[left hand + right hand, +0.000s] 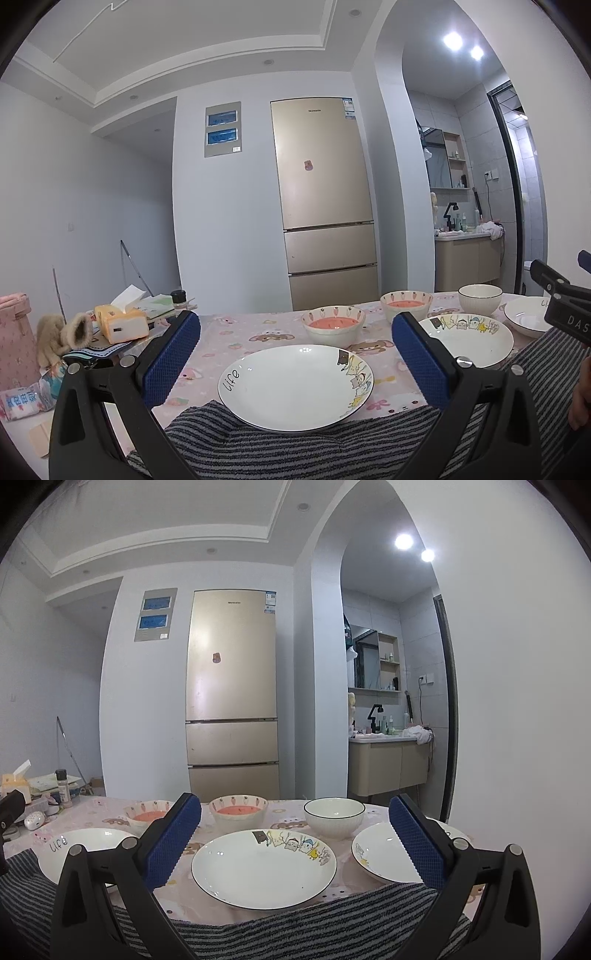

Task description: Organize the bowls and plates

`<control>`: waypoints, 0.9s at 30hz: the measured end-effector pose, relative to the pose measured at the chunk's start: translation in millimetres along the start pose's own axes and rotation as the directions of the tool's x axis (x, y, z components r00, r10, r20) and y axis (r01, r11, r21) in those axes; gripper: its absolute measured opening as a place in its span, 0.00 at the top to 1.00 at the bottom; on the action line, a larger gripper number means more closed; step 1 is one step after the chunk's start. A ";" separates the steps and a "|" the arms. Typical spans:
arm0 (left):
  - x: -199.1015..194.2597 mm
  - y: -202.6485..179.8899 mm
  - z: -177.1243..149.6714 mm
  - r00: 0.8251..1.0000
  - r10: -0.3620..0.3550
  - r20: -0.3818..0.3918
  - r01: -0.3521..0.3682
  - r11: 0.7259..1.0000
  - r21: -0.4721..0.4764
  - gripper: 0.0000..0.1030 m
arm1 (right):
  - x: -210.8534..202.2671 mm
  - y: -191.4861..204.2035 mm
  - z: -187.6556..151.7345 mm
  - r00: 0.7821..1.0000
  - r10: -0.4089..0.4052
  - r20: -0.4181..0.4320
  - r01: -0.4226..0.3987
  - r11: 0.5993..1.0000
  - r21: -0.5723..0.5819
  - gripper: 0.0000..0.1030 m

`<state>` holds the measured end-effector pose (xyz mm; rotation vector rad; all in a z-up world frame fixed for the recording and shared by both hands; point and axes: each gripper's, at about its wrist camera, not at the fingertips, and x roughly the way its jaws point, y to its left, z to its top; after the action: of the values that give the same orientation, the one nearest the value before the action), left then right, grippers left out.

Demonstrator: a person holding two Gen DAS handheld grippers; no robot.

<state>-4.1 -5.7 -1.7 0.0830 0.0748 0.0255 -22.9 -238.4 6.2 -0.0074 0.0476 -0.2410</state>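
My left claw (295,354) is spread wide, gripping nothing, hovering above the near table edge with the "life" plate (295,387) framed between its blue pads. My right claw (295,836) is equally wide and empty, framing the middle cartoon plate (263,867). Outward from there: a 3rd plate (373,853) sits at the right, partly behind the right pad. Behind the plates, 2 carrot-rimmed bowls with orange insides (238,810) (147,814) stand apart, plus 1 white ribbed bowl (334,816). All rest on the pink cartoon table (288,808); a striped cloth (295,934) covers the near edge. Clutter, including a tissue box (120,321), sits at the left end.

Progress: basically 0. Nothing is stacked, every piece sits separately. Still to do: stack 3 plates, nest the bowls.
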 end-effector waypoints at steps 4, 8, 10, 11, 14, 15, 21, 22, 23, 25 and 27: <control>-0.8 0.0 -0.2 1.000 0.002 0.003 -0.002 1.000 0.004 0.00 | 0.1 3.8 -0.2 1.000 -0.003 -0.007 0.003 1.000 -0.017 0.00; -6.2 3.8 0.1 0.999 0.005 0.032 -0.005 1.000 -0.015 0.00 | 2.7 6.4 -0.4 1.000 -0.002 -0.018 0.001 1.000 -0.029 0.00; -4.7 4.1 0.6 1.000 0.015 0.023 -0.014 1.000 -0.016 0.00 | 3.6 8.3 -1.2 1.000 -0.004 -0.025 0.003 0.999 -0.039 0.00; -3.2 4.6 0.6 1.000 0.020 0.017 -0.019 1.000 -0.019 0.00 | 3.6 9.3 -1.3 1.000 -0.005 -0.026 0.004 0.999 -0.043 0.00; -0.3 6.8 0.4 1.000 0.013 0.002 -0.013 1.000 -0.028 0.00 | 2.8 9.1 -1.4 1.000 0.001 -0.022 -0.002 0.999 -0.045 0.00; 1.2 6.9 0.4 1.000 0.010 -0.005 -0.010 1.000 -0.028 0.00 | 3.3 8.8 -1.4 1.000 0.005 -0.024 -0.006 0.999 -0.044 0.00; -4.1 9.2 1.6 1.000 -0.016 0.021 0.016 0.999 -0.042 0.00 | 4.6 14.8 -1.3 0.999 0.010 -0.032 -0.013 0.997 -0.072 0.00; -3.8 8.4 1.7 1.000 -0.010 0.019 0.011 0.999 -0.036 0.00 | 4.8 16.3 -1.2 0.999 0.014 -0.033 -0.017 0.997 -0.078 0.00; -3.4 6.6 1.7 1.000 -0.005 0.016 0.006 1.000 -0.027 0.00 | 4.9 17.8 -1.2 0.999 0.014 -0.034 -0.016 0.996 -0.084 0.00; -4.4 2.9 1.6 1.000 -0.002 0.021 0.002 1.000 -0.012 0.00 | 5.5 20.7 -1.6 0.999 0.008 -0.035 -0.011 0.995 -0.097 0.00; -6.5 0.6 1.6 0.999 0.003 0.031 -0.003 1.000 -0.001 0.00 | 6.2 21.3 -2.1 0.999 0.006 -0.036 -0.009 0.995 -0.102 0.00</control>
<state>-10.5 -5.4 0.5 0.0828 0.0432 0.0274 -11.9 -219.1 3.6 -0.1047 0.0955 -0.2310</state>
